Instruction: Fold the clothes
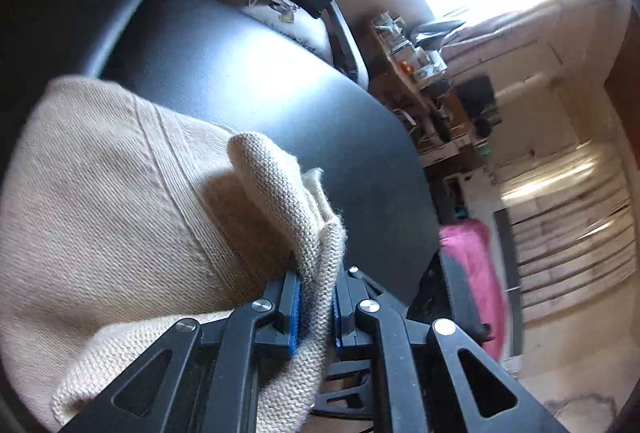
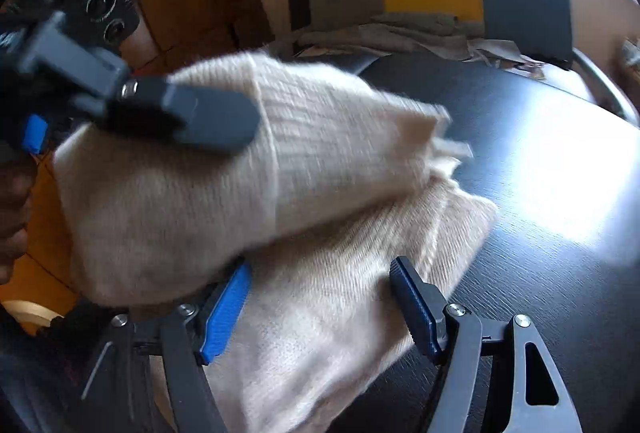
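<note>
Left claw (image 1: 316, 297) pinches cream sweater (image 1: 120, 201) — right claw (image 2: 324, 305) spread wide, gripping nothing.

Sweater (image 2: 320, 233) lies on the table (image 2: 540, 273), toward its near left part. Left gripper (image 1: 316, 297) clamps a fold at the sweater's edge; in the right wrist view right gripper (image 2: 320, 297) straddles the lower layer, beneath the lifted flap. Behind the table, a chair (image 2: 520, 1) with cloth (image 2: 420, 29) heaped before it.

one sweater (image 1: 120, 201), two tools, one table (image 1: 248, 81)

cream knit sweater (image 1: 120, 201), bunched, on black table (image 1: 248, 81)
</note>
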### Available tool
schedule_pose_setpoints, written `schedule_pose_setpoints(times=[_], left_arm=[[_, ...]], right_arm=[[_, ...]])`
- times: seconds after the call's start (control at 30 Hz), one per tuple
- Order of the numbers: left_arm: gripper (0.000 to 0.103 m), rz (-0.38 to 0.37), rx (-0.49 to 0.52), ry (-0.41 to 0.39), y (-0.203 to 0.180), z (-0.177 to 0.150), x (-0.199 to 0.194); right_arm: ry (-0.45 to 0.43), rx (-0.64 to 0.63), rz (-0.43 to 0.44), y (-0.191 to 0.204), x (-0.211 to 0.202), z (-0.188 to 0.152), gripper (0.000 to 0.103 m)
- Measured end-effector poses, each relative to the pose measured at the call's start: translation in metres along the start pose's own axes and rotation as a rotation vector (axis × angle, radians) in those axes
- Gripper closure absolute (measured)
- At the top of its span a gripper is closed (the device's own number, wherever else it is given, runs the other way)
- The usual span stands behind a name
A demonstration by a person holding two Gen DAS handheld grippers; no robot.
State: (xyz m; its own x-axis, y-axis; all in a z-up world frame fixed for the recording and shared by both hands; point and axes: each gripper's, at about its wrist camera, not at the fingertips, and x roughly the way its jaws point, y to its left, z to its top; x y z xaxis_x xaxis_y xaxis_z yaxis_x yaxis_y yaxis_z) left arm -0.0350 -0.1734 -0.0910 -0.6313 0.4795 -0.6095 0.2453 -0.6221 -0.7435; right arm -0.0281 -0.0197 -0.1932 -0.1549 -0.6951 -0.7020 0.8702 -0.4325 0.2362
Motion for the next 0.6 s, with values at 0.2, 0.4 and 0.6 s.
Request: schedule_pose_setpoints(times=[0.2, 0.4, 0.6], left_arm=[[0.093, -0.051, -0.049, 0.025, -0.007, -0.006, 0.021], [0.085, 0.009, -0.082, 0.073, 0.003, -0.012, 0.044], [0.076, -0.054, 0.017, 0.122, -0.027, -0.013, 0.027]], right_arm=[[0.026, 0.011, -0.006, 0.01, 0.0, -0.02, 0.022], [0.039, -0.039, -0.048, 0.027, 0.001, -0.026, 0.014], [0.048, -0.044, -0.115, 0.027, -0.041, -0.039, 0.014]])
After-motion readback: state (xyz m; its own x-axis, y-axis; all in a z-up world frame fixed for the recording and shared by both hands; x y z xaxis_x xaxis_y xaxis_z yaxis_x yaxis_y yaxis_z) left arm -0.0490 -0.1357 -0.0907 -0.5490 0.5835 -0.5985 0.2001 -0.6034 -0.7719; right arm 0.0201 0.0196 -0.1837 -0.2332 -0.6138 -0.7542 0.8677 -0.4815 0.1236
